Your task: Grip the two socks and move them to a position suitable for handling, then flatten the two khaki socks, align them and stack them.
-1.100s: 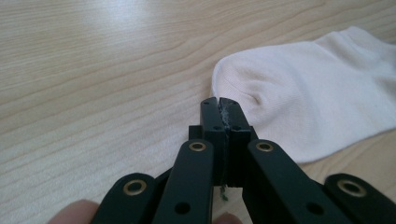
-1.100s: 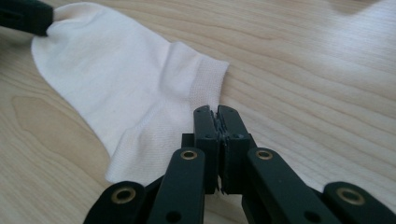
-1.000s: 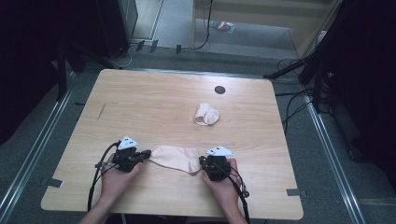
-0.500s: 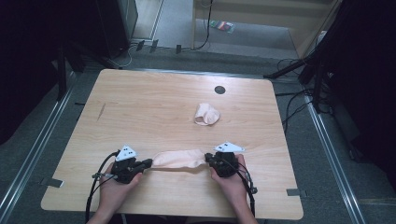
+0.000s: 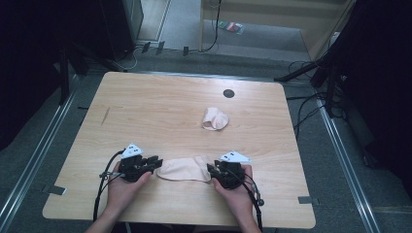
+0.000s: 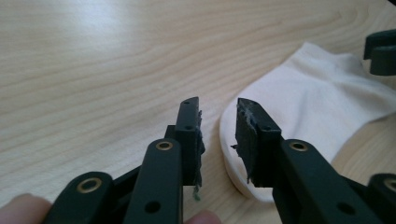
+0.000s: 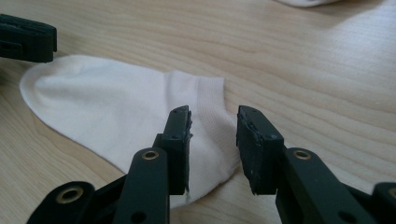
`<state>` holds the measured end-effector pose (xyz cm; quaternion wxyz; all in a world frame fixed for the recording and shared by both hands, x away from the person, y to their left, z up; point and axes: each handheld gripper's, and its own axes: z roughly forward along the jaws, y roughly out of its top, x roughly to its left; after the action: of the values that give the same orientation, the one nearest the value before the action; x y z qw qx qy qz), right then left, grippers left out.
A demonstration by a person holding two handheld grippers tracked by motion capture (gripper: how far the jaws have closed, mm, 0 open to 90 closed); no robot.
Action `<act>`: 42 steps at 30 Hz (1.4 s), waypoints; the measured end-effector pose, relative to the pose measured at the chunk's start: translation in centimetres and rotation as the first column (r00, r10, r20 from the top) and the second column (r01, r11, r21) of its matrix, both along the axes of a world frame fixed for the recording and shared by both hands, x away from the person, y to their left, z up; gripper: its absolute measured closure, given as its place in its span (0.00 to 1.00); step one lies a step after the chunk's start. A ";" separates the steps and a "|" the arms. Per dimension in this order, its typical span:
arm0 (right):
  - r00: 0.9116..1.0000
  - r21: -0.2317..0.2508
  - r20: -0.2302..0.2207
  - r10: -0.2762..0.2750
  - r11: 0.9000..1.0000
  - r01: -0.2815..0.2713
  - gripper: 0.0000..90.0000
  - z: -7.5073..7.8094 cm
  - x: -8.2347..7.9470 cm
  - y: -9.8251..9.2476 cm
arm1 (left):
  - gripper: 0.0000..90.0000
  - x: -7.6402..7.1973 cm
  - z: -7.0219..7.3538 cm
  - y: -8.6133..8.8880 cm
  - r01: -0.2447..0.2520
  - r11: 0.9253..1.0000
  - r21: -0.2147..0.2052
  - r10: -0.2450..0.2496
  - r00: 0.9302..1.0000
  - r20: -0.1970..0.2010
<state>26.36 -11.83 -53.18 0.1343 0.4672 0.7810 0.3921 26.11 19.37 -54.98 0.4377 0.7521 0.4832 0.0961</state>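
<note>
Both claws, left claw (image 5: 154,161) and right claw (image 5: 212,170), have just been opened and the flat sock (image 5: 183,169), released, is left on the worktop (image 5: 160,104).

Wooden table (image 5: 145,111) carrying two socks: flat sock (image 5: 182,169) lying between the grippers, bunched sock (image 5: 214,119) lying beyond them.

A pale sock (image 5: 183,169) lies flat on the wooden counter (image 5: 145,111) near its front edge, stretched between the two tools. The left tool (image 5: 154,162) sits at the sock's left end, the right tool (image 5: 212,169) at its right end. Their jaws have just been opening. A second, bunched sock (image 5: 214,119) lies farther back, well apart.
</note>
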 end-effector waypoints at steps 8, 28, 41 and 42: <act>1.000 -0.031 -0.012 0.001 1.000 -0.002 0.74 -0.9 0.1 0.4 | 0.93 -0.6 -0.3 -1.0 0.010 0.993 0.121 -0.015 0.999 0.033; 0.991 0.076 0.089 -0.100 0.993 0.093 0.55 1.6 1.8 -2.7 | 0.34 0.5 0.9 4.2 -0.110 0.991 -0.074 0.123 0.972 0.199; 0.957 0.101 0.079 -0.278 0.958 0.270 0.52 2.6 8.5 -4.3 | 0.19 1.5 0.1 7.8 -0.295 0.949 -0.112 0.311 0.936 0.167; 0.955 0.101 0.075 -0.288 0.955 0.280 0.52 2.5 9.2 -4.2 | 0.19 1.6 0.0 7.6 -0.298 0.948 -0.107 0.313 0.936 0.164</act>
<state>35.54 -16.01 -50.73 0.2025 0.5622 0.6807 0.4237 27.67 26.98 -54.94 0.4892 0.6379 0.5563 0.2106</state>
